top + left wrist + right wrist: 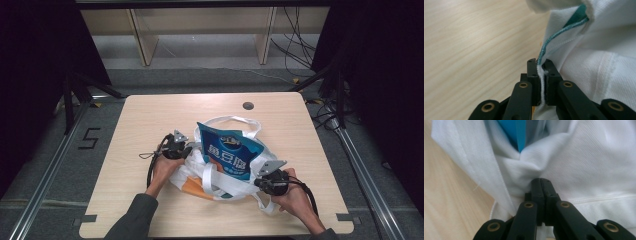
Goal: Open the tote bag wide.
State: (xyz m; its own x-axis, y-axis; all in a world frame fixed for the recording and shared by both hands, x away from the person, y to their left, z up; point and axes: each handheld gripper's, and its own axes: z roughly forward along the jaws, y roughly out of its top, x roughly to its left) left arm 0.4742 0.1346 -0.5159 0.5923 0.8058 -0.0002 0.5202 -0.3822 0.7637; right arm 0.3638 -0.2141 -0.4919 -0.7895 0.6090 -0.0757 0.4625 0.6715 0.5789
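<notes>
A white cloth bag (220,186) with teal and orange print lies on the wooden table (145,120). A blue snack packet (230,152) sticks up out of its mouth. My left gripper (186,150) is at the bag's left side. Seen in the left gripper view, that gripper (541,63) is shut on the bag's white hem (554,37) with its teal edging. My right gripper (257,182) is at the bag's right front. Its own view has this gripper (541,181) shut on a bunched fold of the bag (586,162), with the blue packet (517,132) just beyond.
The bag's white handles (235,120) loop out behind the packet. A round dark hole (248,105) sits near the table's far edge. Wooden shelving (145,40) stands beyond the table, and cables (300,45) run across the floor at the back right.
</notes>
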